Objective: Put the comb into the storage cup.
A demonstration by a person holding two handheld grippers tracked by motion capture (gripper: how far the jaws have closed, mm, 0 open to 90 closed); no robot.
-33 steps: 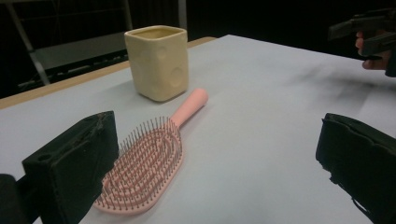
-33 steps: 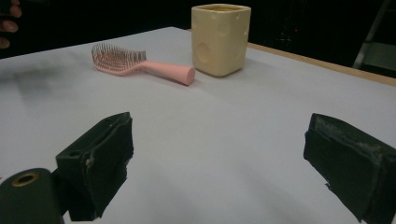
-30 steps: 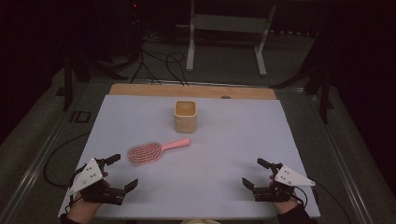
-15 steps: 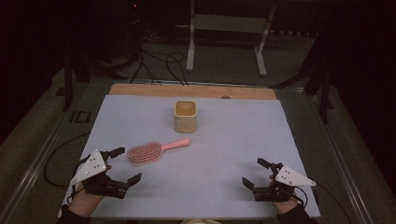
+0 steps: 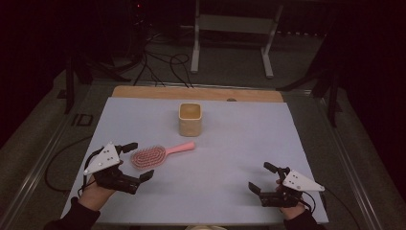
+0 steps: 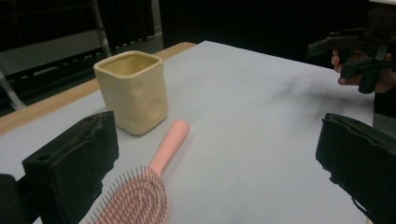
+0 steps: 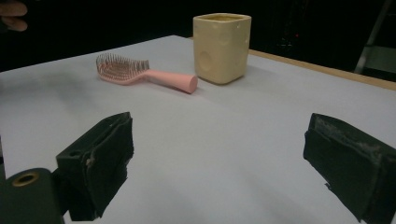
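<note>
While flanking the pink hairbrush (image 5: 148, 157) head, left gripper (image 5: 135, 162) gaping, gripping nothing; needs closing; right gripper (image 5: 262, 177) gaping idle.

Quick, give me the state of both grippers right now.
Left gripper: open, holding nothing, jaws either side of the pink hairbrush head.
Right gripper: open, holding nothing, apart from the brush.

Two hand-held black two-jaw grippers, the left gripper (image 5: 136, 161) and the right gripper (image 5: 265, 178), each topped by a pale grey three-cornered plate dotted with small dark marks. Dark long sleeves cover both forearms to the wrist. A thin black cable trails from each device. Up close, the blocky black jaw pads look matte and worn, with frayed, greyish edges.
</note>
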